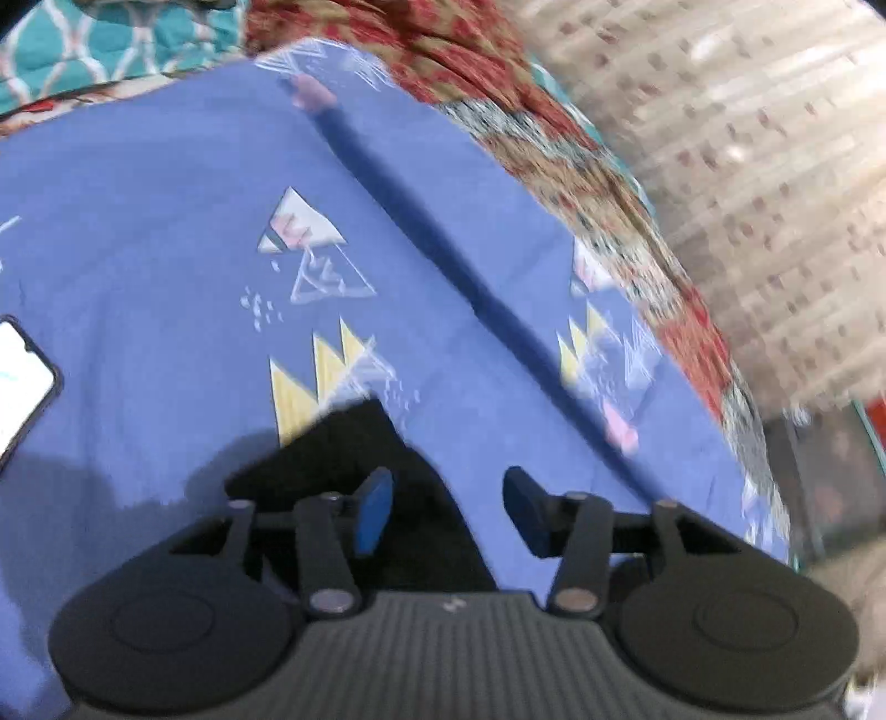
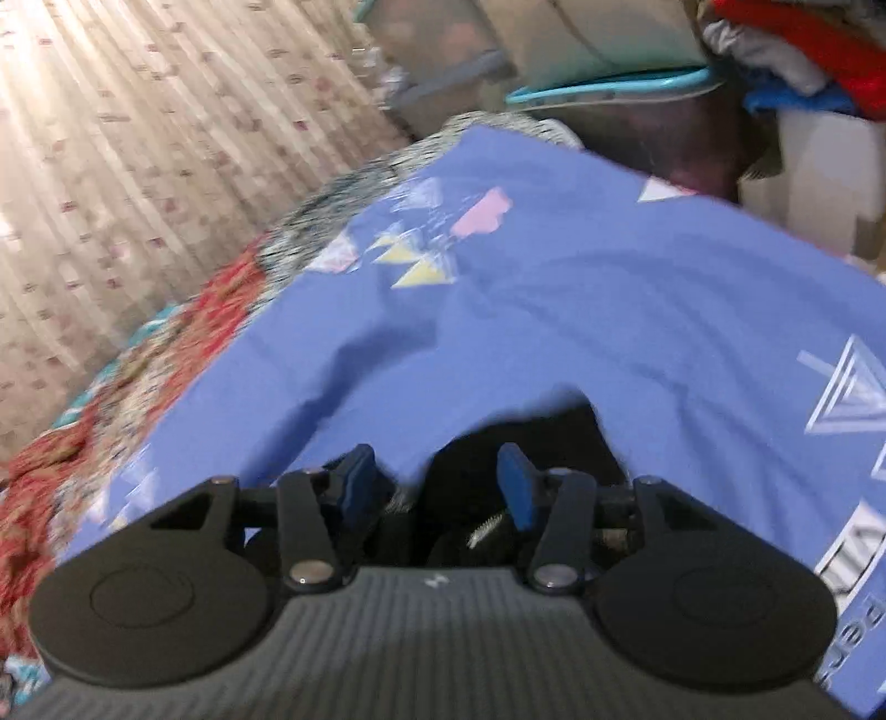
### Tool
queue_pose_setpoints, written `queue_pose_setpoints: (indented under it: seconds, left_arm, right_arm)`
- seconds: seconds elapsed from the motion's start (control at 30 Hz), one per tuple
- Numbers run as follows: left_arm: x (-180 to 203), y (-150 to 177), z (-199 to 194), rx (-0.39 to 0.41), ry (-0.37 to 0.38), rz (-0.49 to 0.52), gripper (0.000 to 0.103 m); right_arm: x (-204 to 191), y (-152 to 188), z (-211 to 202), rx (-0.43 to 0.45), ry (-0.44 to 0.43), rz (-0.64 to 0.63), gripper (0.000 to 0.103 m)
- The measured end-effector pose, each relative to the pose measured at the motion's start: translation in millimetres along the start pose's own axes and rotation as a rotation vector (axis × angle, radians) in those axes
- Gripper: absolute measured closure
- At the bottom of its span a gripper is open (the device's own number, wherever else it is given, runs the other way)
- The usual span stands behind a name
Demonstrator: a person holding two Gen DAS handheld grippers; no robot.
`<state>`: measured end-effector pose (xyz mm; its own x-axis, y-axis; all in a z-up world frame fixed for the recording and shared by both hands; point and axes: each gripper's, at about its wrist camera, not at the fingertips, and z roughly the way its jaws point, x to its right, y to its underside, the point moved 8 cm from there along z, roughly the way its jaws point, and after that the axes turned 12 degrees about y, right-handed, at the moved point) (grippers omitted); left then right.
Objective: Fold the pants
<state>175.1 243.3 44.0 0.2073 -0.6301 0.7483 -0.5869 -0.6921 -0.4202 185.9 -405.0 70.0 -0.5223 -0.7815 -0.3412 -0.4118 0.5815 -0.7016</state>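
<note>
The jaws of the left gripper (image 1: 447, 512) are seen apart with nothing clamped; the jaws of the right gripper (image 2: 437, 487) are likewise apart and clamp nothing. The black pants (image 1: 354, 459) lie on the blue patterned sheet (image 1: 166, 221), close below both sets of jaws. Only a dark corner of them is visible in each view, so how many folds have been made cannot be told. Since both grippers are free of the cloth, a fold is judged to have been laid down, with further folds possibly left. A lit phone (image 1: 22, 382) at the left edge and a teal cushion (image 1: 111, 44) at the far side are shown only by the left view. A teal-rimmed basket (image 2: 609, 88) and stacked clothes (image 2: 803, 50) are shown only by the right view.
</note>
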Motion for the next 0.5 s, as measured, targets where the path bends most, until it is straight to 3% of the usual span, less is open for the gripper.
queue_pose_setpoints:
  seconds: [0.1, 0.23, 0.33, 0.4, 0.5]
  left_arm:
    - [-22, 27, -9, -0.047, -0.026, 0.031, 0.054]
    - [-50, 55, -18, -0.099, -0.029, 0.005, 0.050]
    - [-61, 63, -21, -0.093, -0.014, -0.039, 0.041]
    - [-63, 63, -20, -0.079, -0.016, -0.049, 0.029]
    - [-64, 61, -16, -0.074, -0.037, -0.035, 0.029]
  right_arm:
    - [28, 23, -16, 0.026, 0.008, -0.043, 0.051]
    - [59, 49, -18, -0.051, -0.001, 0.002, 0.050]
    - [66, 54, -15, -0.068, 0.016, 0.034, 0.050]
    - [71, 51, -6, -0.079, 0.038, 0.077, 0.050]
    - [70, 44, 11, -0.087, 0.045, 0.109, 0.051]
